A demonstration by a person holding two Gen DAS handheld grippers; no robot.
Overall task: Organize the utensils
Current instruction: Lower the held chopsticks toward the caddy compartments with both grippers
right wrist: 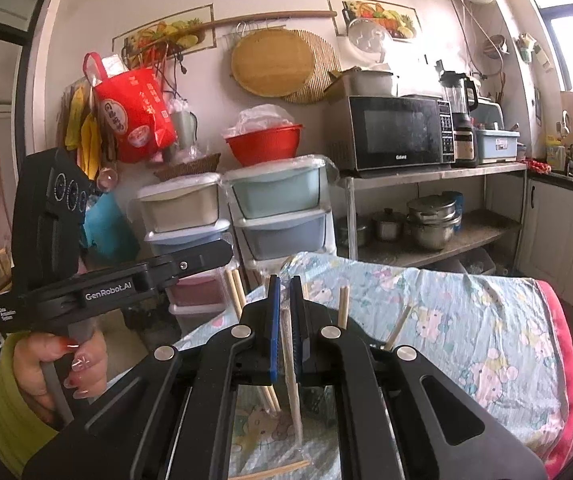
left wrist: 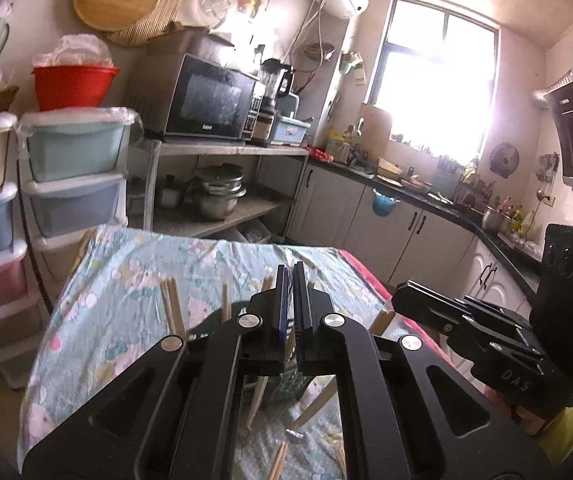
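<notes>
Gripping chopsticks [right wrist: 290, 360], right claw [right wrist: 285, 292] closed.

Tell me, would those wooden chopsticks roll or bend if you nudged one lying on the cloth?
The chopsticks look thin, straight and wooden, so probably stiff and light. One lying loose on the soft cloth would likely slide or roll a little. The right gripper seems to pinch one, so a narrow grip may let it pivot.

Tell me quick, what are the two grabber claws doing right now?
Left gripper: shut; a thin clear plastic strip seems pinched between its pads.
Right gripper: shut on a clear plastic-wrapped pale wooden chopstick.
</notes>
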